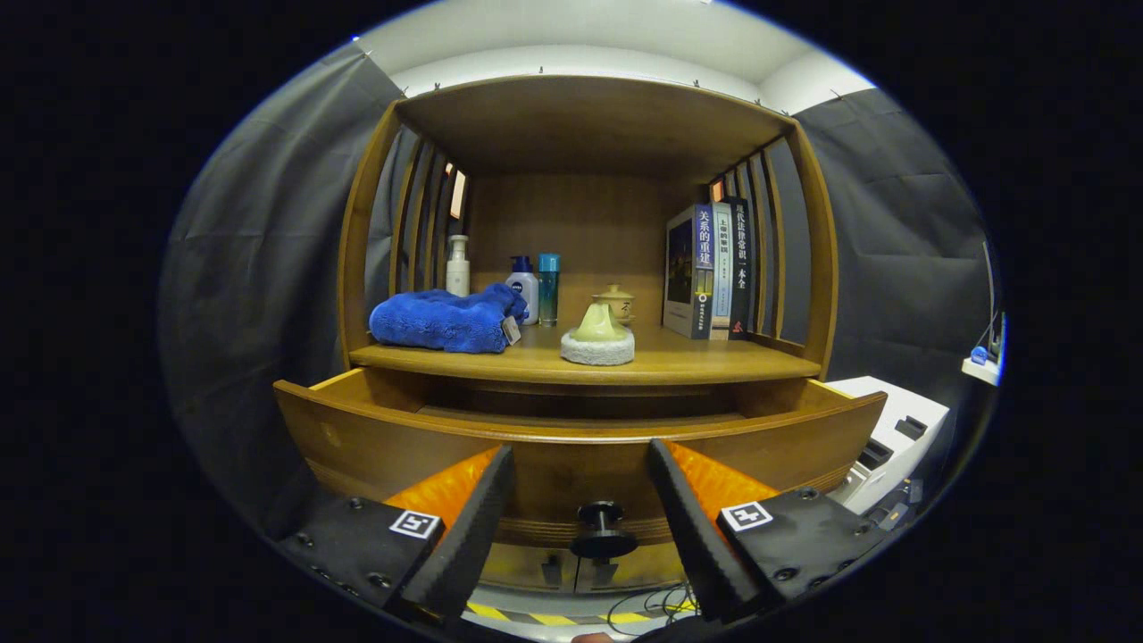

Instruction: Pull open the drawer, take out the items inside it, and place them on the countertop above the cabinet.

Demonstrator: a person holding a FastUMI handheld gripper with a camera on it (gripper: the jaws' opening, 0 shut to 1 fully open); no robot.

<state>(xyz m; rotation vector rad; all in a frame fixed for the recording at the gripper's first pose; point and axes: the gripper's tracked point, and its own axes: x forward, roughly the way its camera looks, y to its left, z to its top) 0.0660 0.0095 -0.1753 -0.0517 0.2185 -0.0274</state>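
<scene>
The wooden cabinet (589, 125) rises beyond the fingers. Its drawer (571, 451) stands pulled open just ahead of them. The gripper (580, 464) is spread wide, empty, the dark drawer knob (601, 529) between its fingers, untouched.

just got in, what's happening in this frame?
A person is working a handheld tool at a wooden cabinet. The drawer is pulled partway out. The fingers are spread open on either side of the drawer's dark knob, not touching it. What lies inside the drawer cannot be seen from this angle. On the countertop above sit a blue towel, some bottles, a small green-topped item and a few books.
</scene>
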